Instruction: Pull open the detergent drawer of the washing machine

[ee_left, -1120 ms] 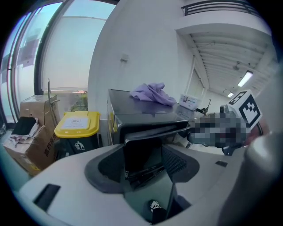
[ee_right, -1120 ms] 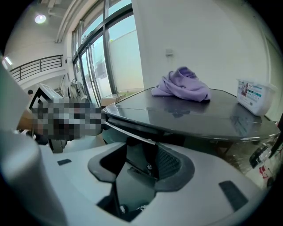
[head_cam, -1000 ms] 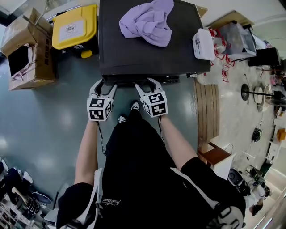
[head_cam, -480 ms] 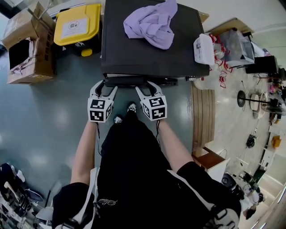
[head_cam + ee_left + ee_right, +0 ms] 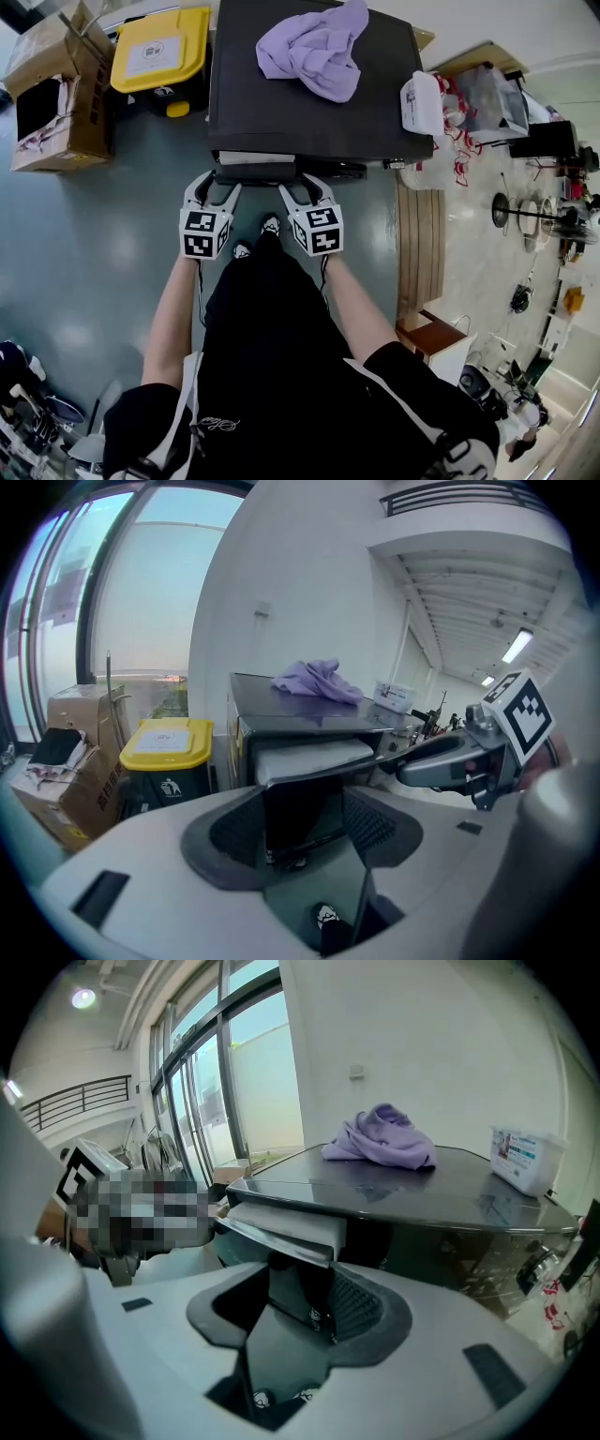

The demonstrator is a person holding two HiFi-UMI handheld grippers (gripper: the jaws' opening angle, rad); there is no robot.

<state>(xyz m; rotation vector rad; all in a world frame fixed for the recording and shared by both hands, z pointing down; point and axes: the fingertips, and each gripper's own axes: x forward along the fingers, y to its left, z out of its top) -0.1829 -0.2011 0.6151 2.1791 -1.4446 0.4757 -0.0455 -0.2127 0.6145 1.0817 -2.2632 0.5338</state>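
The detergent drawer [image 5: 255, 157] is sitting at the top of the washing machine's [image 5: 309, 112] front, toward its left end. It is sticking out a little, so its pale upper face is showing just past the dark lid. You are holding your left gripper [image 5: 215, 183] at the drawer's left end and your right gripper [image 5: 303, 186] at its right end, both tilting downward. Each gripper view is showing the pale drawer just above the jaw tips and the dark machine front in the gap. Both grippers are standing released, jaws apart and clamping nothing. Whether any tip is touching the drawer's underside, you cannot tell. Your shoes [image 5: 270, 225] are showing on the floor [image 5: 94, 253] between the two grippers. On the machine's lid a crumpled purple cloth [image 5: 314, 47] is lying toward the back, and a white box [image 5: 420, 101] is sitting at the right edge. Left of the machine, a bin with a yellow lid [image 5: 159, 52] is standing close beside it, with an open cardboard box [image 5: 52, 89] farther left.
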